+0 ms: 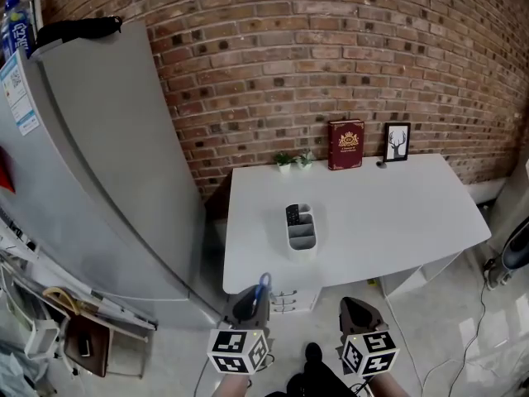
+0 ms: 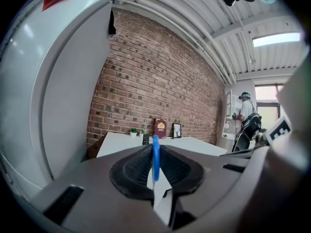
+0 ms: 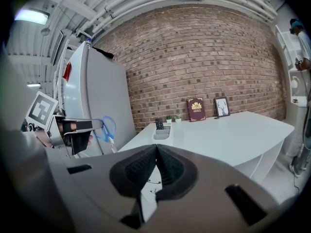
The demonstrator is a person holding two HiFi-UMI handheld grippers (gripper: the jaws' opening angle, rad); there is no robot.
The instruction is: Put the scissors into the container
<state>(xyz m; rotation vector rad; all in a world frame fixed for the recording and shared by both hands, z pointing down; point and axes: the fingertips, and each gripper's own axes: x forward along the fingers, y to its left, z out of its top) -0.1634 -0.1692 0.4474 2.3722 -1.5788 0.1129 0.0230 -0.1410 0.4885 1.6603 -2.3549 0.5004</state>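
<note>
Because the container [image 1: 301, 227] stood out on the white table [image 1: 397, 213], well ahead of us, we held the scissors [image 2: 155, 157] clamped in the left gripper [image 1: 250, 303], blue handles poking forward, presumably ready to carry across, while the right gripper [image 3: 156, 149] hung empty, jaws pressed together.

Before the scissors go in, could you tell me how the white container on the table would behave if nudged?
The white container looks like thin plastic, mostly empty, so probably light and apt to slide on the smooth table. Its base looks broad for its height, so tipping seems unlikely. The black item in its back compartment might shift.
</note>
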